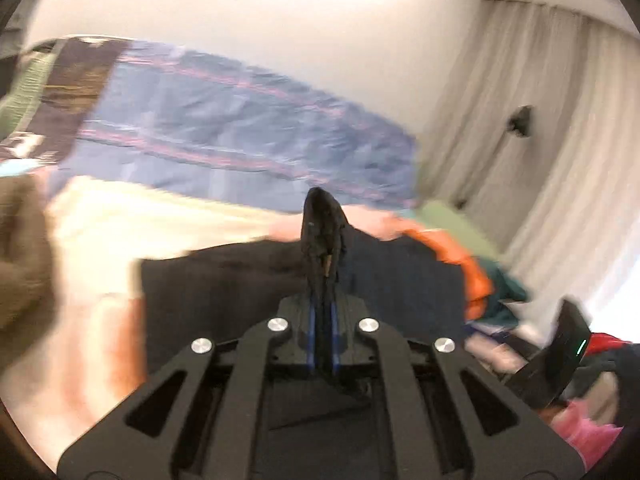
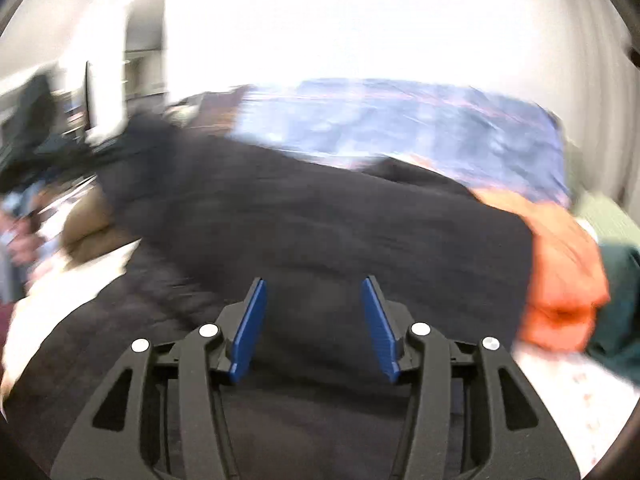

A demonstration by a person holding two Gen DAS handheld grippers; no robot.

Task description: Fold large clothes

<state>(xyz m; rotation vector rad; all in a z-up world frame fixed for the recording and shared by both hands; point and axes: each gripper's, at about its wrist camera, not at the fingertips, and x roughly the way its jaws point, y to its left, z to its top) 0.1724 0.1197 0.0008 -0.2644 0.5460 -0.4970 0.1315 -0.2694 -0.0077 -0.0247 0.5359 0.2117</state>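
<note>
A large black garment (image 2: pixel 320 220) lies spread over the bed. In the left wrist view my left gripper (image 1: pixel 324 256) is shut on a pinched-up fold of this black garment (image 1: pixel 224 280), and the cloth bunches up over the fingertips. In the right wrist view my right gripper (image 2: pixel 316 320) is open, its blue pads (image 2: pixel 250 332) wide apart, held just over the black garment with nothing between them. Both views are blurred by motion.
A blue bedcover with red stripes (image 1: pixel 240 120) lies behind the garment. An orange garment (image 2: pixel 564 276) and a dark green one (image 2: pixel 620 304) sit to the right. A cream sheet (image 1: pixel 120 220), a brown cloth (image 1: pixel 20 248) and curtains (image 1: pixel 540 140) are in view.
</note>
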